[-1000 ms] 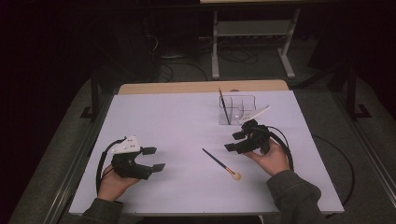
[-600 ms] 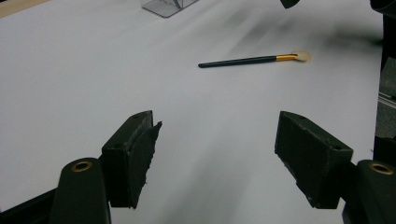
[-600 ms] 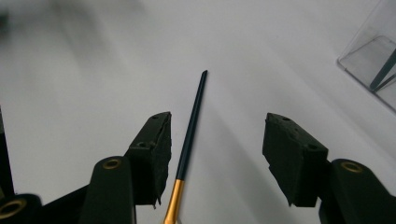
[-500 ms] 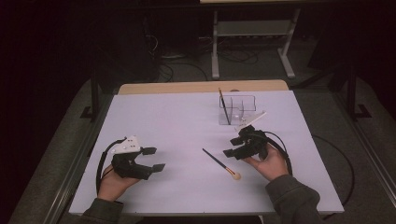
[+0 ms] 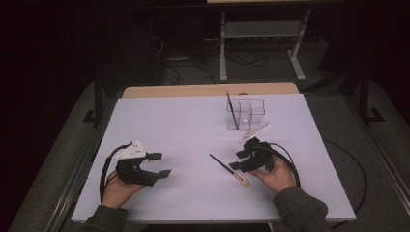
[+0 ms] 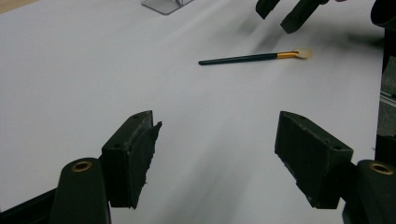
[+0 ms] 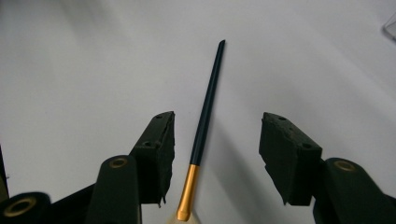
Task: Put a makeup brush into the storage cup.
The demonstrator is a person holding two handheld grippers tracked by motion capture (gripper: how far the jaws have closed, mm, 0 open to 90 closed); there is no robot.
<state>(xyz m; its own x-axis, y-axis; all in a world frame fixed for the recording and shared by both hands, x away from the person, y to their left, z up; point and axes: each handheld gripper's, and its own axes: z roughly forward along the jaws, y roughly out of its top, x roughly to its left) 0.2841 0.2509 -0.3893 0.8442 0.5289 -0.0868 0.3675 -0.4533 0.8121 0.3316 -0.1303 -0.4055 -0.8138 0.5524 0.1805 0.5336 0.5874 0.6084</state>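
Note:
A thin make-up brush with a dark handle, gold ferrule and pale tip lies flat on the white table. My right gripper hangs low over its tip end. In the right gripper view the brush runs between the two jaws of the right gripper. The jaws have just been closing, and gaps still show between the pads and the brush. My left gripper rests at the near left, open and with nothing in it. The left gripper view shows its jaws wide apart, with the brush farther off.
A clear plastic organiser stands at the back right of the table with another dark brush leaning in it. The table's near edge lies just behind both hands. A metal stand and cables are on the dark floor beyond.
My right gripper has come down and nearer, toward the brush's tip end, and its jaws have narrowed. The left gripper and the brush have stayed where they were.

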